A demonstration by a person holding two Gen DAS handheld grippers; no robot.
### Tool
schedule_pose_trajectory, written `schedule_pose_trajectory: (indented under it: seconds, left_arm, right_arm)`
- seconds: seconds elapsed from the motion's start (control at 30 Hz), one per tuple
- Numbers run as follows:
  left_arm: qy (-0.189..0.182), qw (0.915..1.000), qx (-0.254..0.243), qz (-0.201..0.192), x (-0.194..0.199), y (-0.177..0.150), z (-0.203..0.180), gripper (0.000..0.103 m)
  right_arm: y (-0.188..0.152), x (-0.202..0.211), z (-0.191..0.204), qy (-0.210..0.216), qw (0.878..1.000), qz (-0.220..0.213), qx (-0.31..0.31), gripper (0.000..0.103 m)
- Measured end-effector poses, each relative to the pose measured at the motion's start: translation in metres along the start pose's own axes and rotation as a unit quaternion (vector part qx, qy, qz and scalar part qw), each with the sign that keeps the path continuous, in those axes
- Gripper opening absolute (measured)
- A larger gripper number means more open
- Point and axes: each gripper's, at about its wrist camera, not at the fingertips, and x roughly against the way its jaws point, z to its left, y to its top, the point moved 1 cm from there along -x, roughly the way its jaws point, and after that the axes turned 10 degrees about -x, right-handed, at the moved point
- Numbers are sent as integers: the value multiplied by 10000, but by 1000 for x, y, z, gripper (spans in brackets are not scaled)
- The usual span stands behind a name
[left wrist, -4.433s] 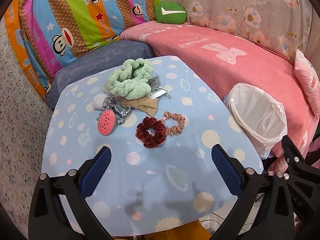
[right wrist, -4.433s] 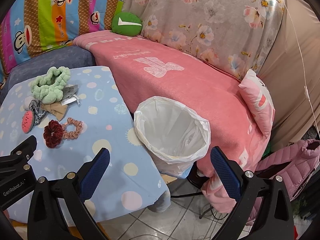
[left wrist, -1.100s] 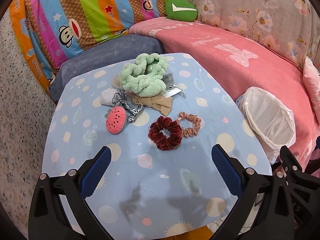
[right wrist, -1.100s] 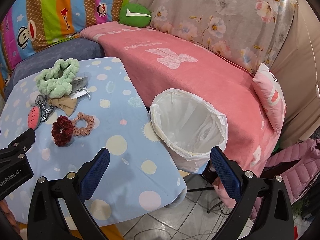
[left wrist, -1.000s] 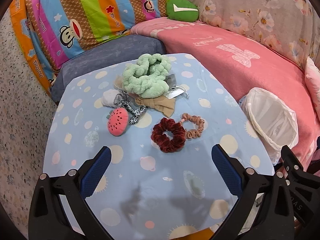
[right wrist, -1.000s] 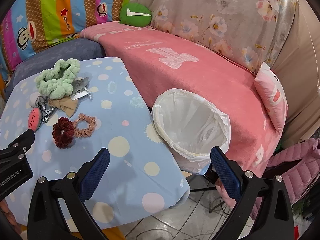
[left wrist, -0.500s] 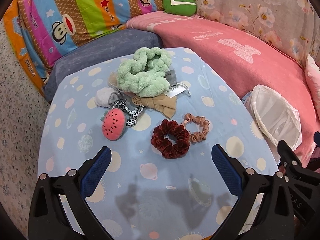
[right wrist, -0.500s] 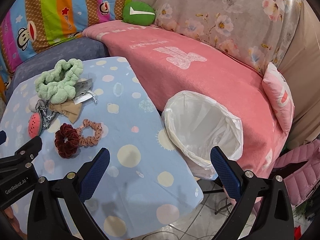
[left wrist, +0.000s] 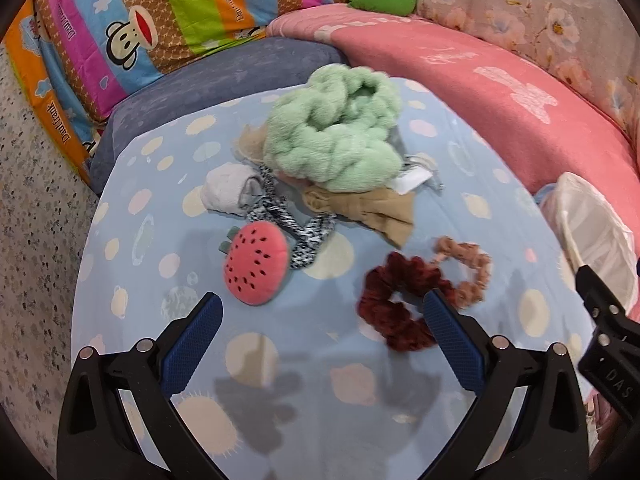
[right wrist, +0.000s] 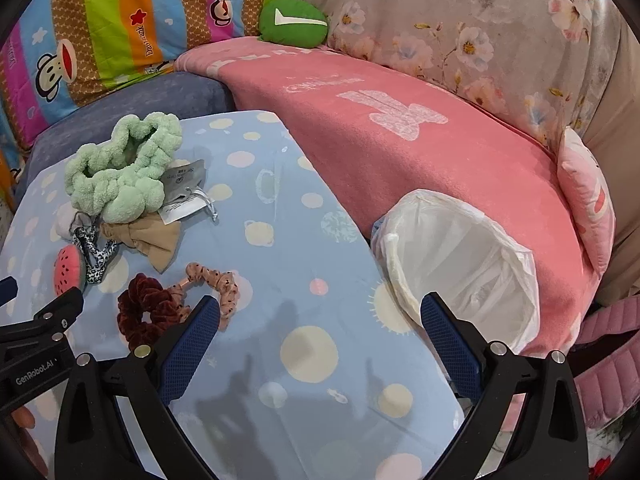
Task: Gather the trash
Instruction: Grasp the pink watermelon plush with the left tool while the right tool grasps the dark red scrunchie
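On a blue dotted table (left wrist: 320, 360) lies a heap: a green fluffy scrunchie (left wrist: 332, 148), a tan bow (left wrist: 360, 208), a grey-white tag (right wrist: 184, 188), a white wad (left wrist: 228, 192), a watermelon plush (left wrist: 256, 264) and a leopard-print band (left wrist: 304, 236). Nearer sit a dark red scrunchie (left wrist: 396, 304) and a pink dotted scrunchie (left wrist: 464, 264). My left gripper (left wrist: 320, 320) is open, just short of the plush and red scrunchie. My right gripper (right wrist: 320, 320) is open above the table's right part, the pink scrunchie (right wrist: 216, 280) by its left finger. A white-lined bin (right wrist: 460, 264) stands at the table's right edge.
A pink-blanketed sofa (right wrist: 400, 120) curves behind the table and bin, with a green cushion (right wrist: 292, 20), a pink pillow (right wrist: 588, 200) and a striped monkey-print cover (left wrist: 140, 28). Speckled floor (left wrist: 32, 200) lies to the left. A pink quilted jacket (right wrist: 612, 360) lies at the right.
Both grippers have moved forward and lower toward the table. The heap and scrunchies now look larger and closer; the red scrunchie is by the left gripper's right finger. Nothing has been grasped.
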Motion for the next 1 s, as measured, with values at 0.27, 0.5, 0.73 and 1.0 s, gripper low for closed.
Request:
schedule_pose_trajectory:
  seconds: [0.27,0.5,0.73,1.0]
  left_arm:
    - [-107,9988,354,322,-65,2,53,96]
    - [-581,9960,635,236,-85,6,77,95]
    - [-826,9931,749,357,-100,2,89,74]
    - [-927,9919,770,407,-92,-6,84,58]
  right_arm:
    - [-5,-54,36,406,9984,391,-44,95]
    - [-4,-79,57,714,9950,687,-136,74]
    - [-13,-61,82,1166,9906,698,167,71]
    - [-36,-68,105,1455,9815,1155,469,35]
